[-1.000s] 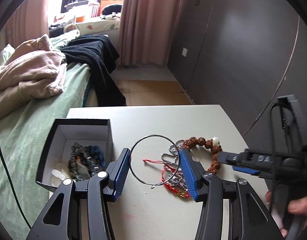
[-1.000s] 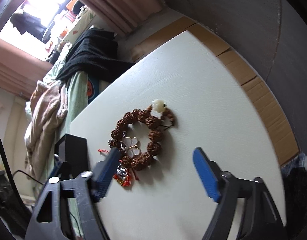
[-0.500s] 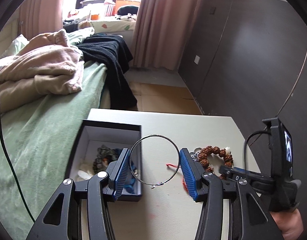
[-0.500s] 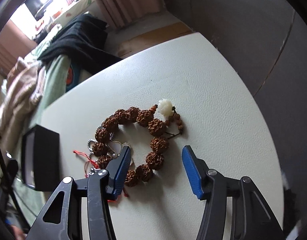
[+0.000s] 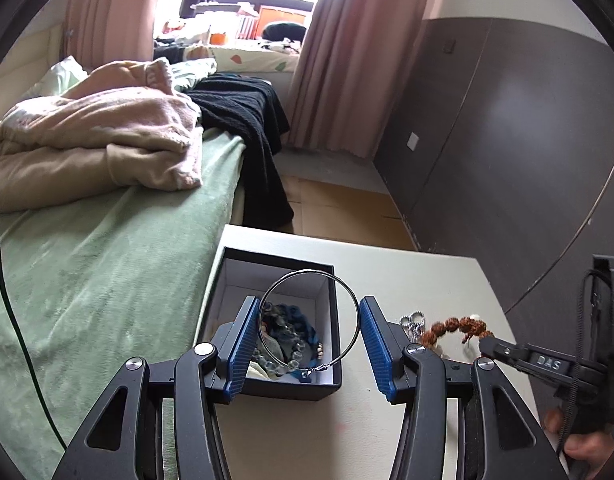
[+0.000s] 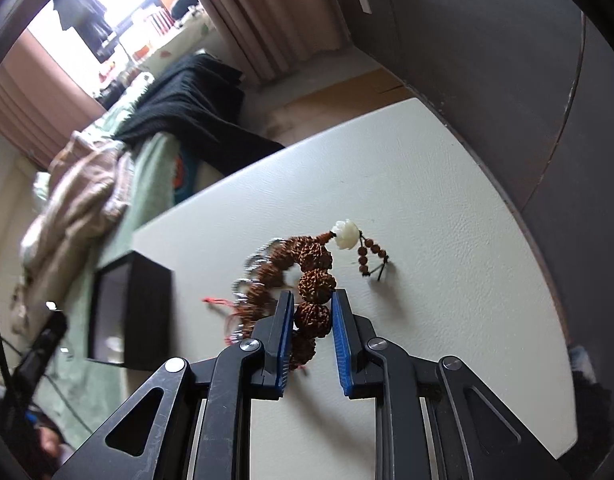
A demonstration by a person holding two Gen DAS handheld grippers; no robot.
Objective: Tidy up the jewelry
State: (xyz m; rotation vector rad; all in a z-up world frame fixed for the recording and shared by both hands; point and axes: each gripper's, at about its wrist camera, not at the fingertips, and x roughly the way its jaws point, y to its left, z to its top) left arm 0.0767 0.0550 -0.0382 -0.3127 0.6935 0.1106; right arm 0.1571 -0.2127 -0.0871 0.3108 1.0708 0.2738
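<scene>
Presently, left tongs: pinching a thin silver wire bangle over the open black box, which holds clear and blue beads. Right tongs: just closing, pressed on the brown seed-bead bracelet, partly raised off the white counter. The box's contents appear in the left view only.

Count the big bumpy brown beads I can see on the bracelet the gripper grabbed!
7, roughly. The brown seed-bead bracelet curves from the white flower bead to the right gripper, which pinches one bead. One shows below; more blur behind the left pad, so some may be hidden.
</scene>
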